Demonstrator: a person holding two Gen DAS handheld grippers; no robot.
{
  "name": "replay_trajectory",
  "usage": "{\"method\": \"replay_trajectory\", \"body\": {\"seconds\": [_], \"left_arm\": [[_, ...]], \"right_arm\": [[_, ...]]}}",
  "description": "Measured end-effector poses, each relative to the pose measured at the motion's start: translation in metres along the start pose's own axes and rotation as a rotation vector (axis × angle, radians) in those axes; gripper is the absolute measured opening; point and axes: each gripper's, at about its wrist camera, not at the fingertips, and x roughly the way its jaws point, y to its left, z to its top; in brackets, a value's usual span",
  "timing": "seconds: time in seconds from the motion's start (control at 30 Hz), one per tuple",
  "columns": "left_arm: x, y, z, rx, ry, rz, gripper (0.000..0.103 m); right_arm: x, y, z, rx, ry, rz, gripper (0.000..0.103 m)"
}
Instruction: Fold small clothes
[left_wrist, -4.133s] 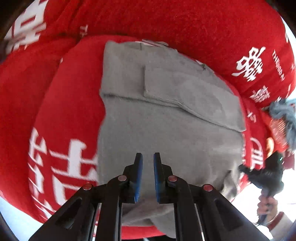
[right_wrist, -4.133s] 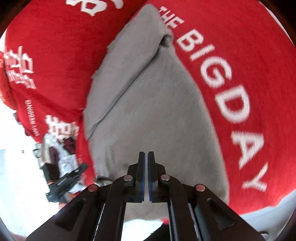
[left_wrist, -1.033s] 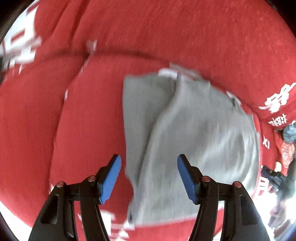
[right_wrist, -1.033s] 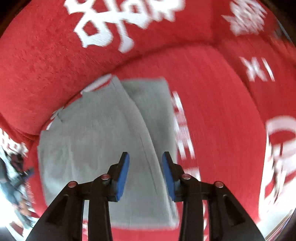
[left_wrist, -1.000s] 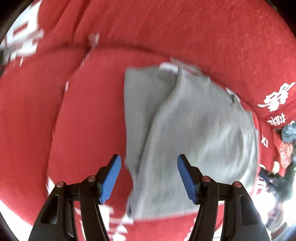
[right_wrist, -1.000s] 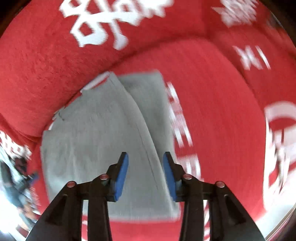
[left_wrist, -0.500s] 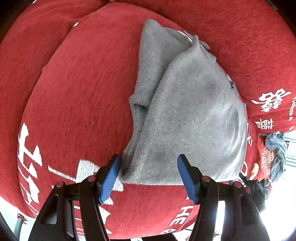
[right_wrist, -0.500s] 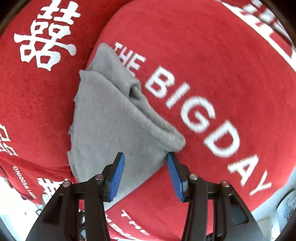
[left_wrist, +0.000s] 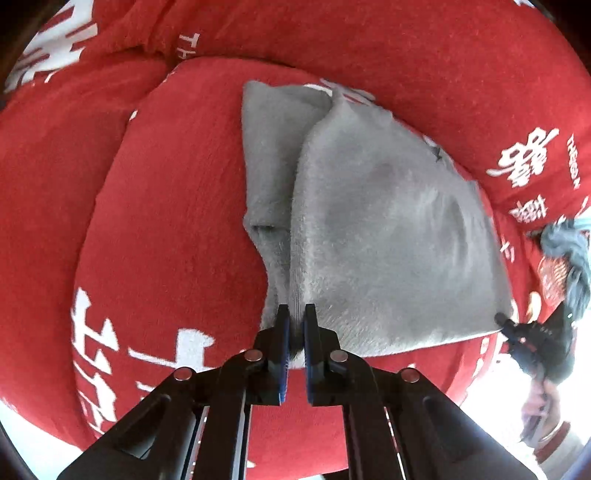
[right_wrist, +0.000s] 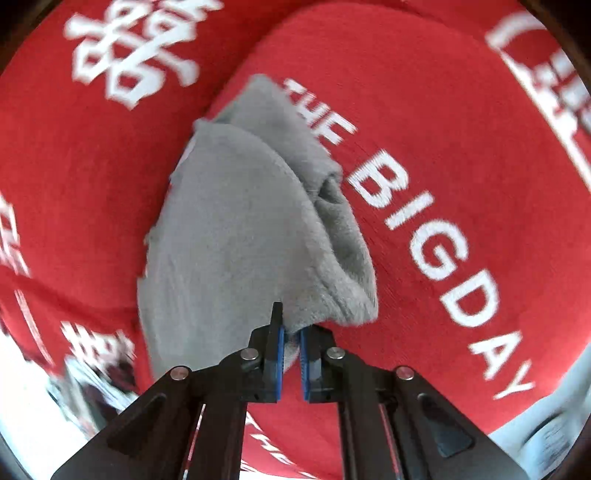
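Left gripper (left_wrist: 294, 325): just closed, now clamped on near corner of grey garment (left_wrist: 388, 236).
Right gripper (right_wrist: 290, 334): just closed likewise, pinching the opposite near corner.
Garment: part-folded on red cushion (left_wrist: 177, 236), stretching toward 12 o'clock.
Meaning: both corners secured, probably ready for next fold away.
Far, 3 o'clock: grey-blue cloth (left_wrist: 567, 245).

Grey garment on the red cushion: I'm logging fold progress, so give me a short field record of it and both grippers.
garment: grey garment, partly folded, one side panel turned over its middle
surface: red cushion with white lettering
left gripper: left gripper shut on the garment's near edge, jaws just closed
right gripper: right gripper shut on the near corner, jaws just closed
background: another grey cloth at the far right, unclear
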Motion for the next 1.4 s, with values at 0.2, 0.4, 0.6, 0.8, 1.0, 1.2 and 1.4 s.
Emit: {"method": "replay_trajectory", "body": {"seconds": [0.2,0.4,0.6,0.8,1.0,1.2,1.4], "left_arm": [[0.015,0.023,-0.014,-0.071,0.013,0.007,0.008],[-0.001,0.013,-0.020,-0.016,-0.014,0.102,0.021],[-0.028,0.000,-0.015,0.037,-0.089,0.091,0.021],[-0.014,-0.018,-0.004,0.100,-0.099,0.056,0.021],[0.017,-0.007,-0.006,0.027,-0.082,0.094,0.021],[0.020,0.006,-0.011,-0.007,-0.093,0.046,0.027],[0.016,0.014,-0.008,-0.032,-0.072,0.025,0.027]], "right_arm": [[0.031,-0.012,0.003,-0.048,0.044,-0.100,0.007],[0.013,0.008,-0.007,-0.119,0.083,-0.176,0.013],[0.028,0.107,-0.031,-0.382,0.140,-0.038,0.016],[0.111,0.236,-0.033,-0.610,0.165,0.055,0.016],[0.189,0.312,-0.040,-0.776,0.142,-0.058,0.010],[0.233,0.318,-0.052,-0.838,0.130,-0.134,0.008],[0.232,0.345,-0.074,-1.001,0.222,-0.065,0.008]]}}
